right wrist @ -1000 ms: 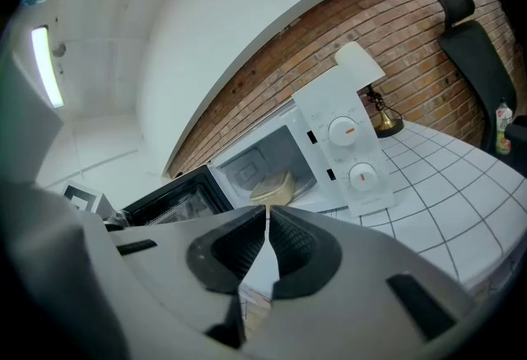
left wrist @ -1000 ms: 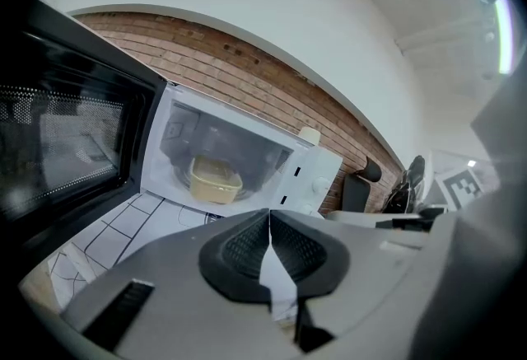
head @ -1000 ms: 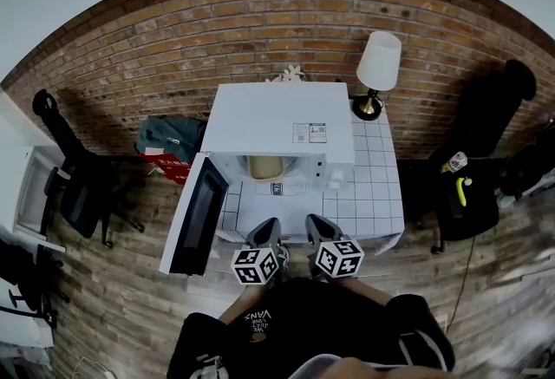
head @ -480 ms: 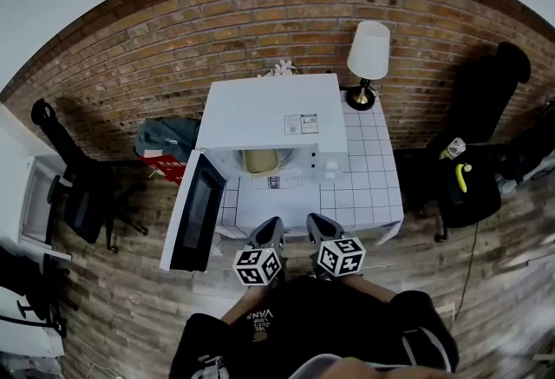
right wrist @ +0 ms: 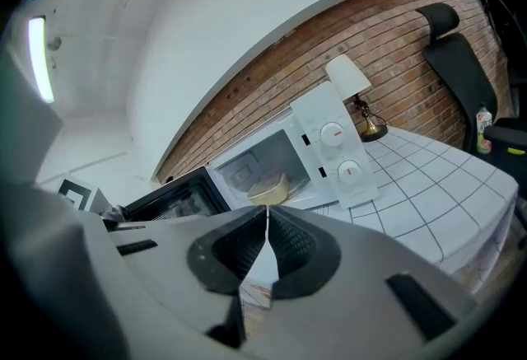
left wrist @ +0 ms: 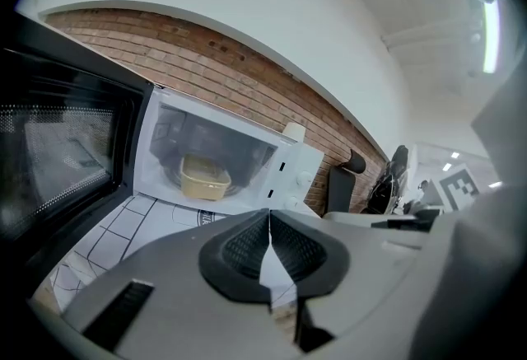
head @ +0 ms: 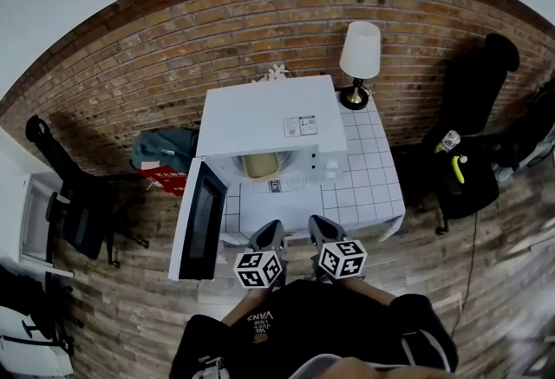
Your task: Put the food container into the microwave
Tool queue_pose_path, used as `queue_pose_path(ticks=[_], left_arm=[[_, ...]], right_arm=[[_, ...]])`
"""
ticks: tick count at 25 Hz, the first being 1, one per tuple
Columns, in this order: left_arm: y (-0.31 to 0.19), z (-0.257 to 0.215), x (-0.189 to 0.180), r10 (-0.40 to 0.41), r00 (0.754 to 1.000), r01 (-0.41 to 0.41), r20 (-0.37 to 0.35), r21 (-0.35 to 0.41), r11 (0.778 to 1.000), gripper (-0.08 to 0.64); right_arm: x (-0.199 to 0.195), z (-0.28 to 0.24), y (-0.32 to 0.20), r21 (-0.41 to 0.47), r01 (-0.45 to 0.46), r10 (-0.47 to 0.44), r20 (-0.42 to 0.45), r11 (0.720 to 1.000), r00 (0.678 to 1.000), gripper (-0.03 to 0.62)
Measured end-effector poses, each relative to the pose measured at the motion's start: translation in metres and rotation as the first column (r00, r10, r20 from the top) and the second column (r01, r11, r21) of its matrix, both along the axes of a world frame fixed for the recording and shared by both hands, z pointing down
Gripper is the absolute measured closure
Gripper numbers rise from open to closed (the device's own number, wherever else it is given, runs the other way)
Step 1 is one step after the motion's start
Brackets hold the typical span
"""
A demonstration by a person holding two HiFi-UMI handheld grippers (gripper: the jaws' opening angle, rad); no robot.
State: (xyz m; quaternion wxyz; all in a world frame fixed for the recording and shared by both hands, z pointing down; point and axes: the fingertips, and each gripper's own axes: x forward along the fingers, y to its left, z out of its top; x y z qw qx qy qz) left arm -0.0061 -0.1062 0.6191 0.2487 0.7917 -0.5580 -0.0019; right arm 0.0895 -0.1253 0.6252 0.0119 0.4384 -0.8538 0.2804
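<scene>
Two handheld grippers are hovering just off the front edge of the white tiled table [head: 368, 186], both pressed together and pinching nothing. The left gripper [left wrist: 269, 222] and the right gripper [right wrist: 267, 217] are each showing ribbed pads meeting in a thin seam. The food container [head: 263, 165], a pale yellow tub, is sitting inside the cavity of the microwave [head: 264, 117], well apart from both grippers, while the microwave door [head: 202, 219] is hanging wide open to the left. Over the past second almost nothing is changing: the container is staying put, the door is staying open, and the grippers are keeping their station close to the person's body, with only the head view drifting slightly. That is suggesting the placing itself is done and the hands are already drawn back; swinging the door shut is likely all that is remaining, if anything. A lamp [head: 359, 52] is standing on the table beside the microwave.
</scene>
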Motion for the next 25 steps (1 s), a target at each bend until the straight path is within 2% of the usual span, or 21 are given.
queue_pose_path(ticks=[7,25], left_arm=[[0.007,-0.006,-0.015,0.048,0.999,-0.048,0.003,0.012,0.999,0.546],[0.039,-0.011,-0.049,0.118,0.993,-0.117,-0.009,0.038,0.992,0.546]], right_arm=[[-0.014,0.003,0.013,-0.017,-0.052,0.052,-0.004,0.998,0.999,0.581],[-0.039,-0.006,0.047,0.007,-0.152,0.152,-0.019,0.988,0.988,0.581]])
